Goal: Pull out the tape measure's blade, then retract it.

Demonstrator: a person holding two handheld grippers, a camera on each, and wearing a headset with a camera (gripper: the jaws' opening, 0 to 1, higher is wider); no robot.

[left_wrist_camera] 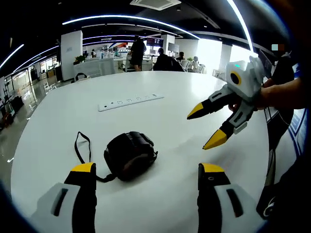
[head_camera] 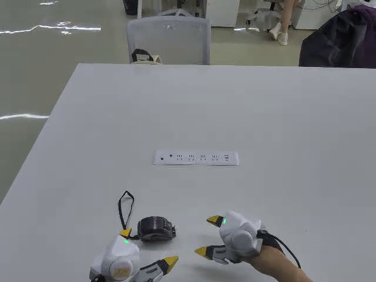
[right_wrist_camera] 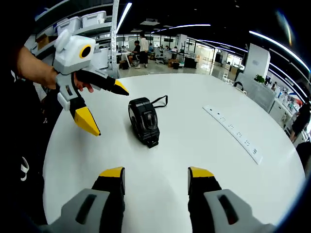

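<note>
Head view: the tape measure (head_camera: pixel 156 228) lies on the white table (head_camera: pixel 282 106), just beside the left gripper (head_camera: pixel 148 247) at its 12 o'clock and near the right gripper (head_camera: pixel 207 235) at its 9 o'clock, w/ neither touching it. Both sets of jaws are spread wide, nothing in them. The right gripper view gives me what the head cam can't: the black case stands on its edge, narrow side toward me, w/ the strap (right_wrist_camera: pixel 159 101) trailing off at 1 o'clock. In the left gripper view the case sits just ahead of my 2 jaw tips, nearer the left one, and the right gripper comes in at 2 o'clock, gripped by a hand (left_wrist_camera: pixel 277 94), tips aimed down toward the tape. In the head view both grippers sit low over the table; the right one's wrist enters from 5 o'clock, its tips pointing to 9 o'clock. A power strip (head_camera: pixel 196 158) lies flat well beyond the tape at 12 o'clock, w/ bare tabletop all round. The table's left edge runs well apart at 9 o'clock, and a grey chair (head_camera: pixel 168 40) stands at the far edge.
</note>
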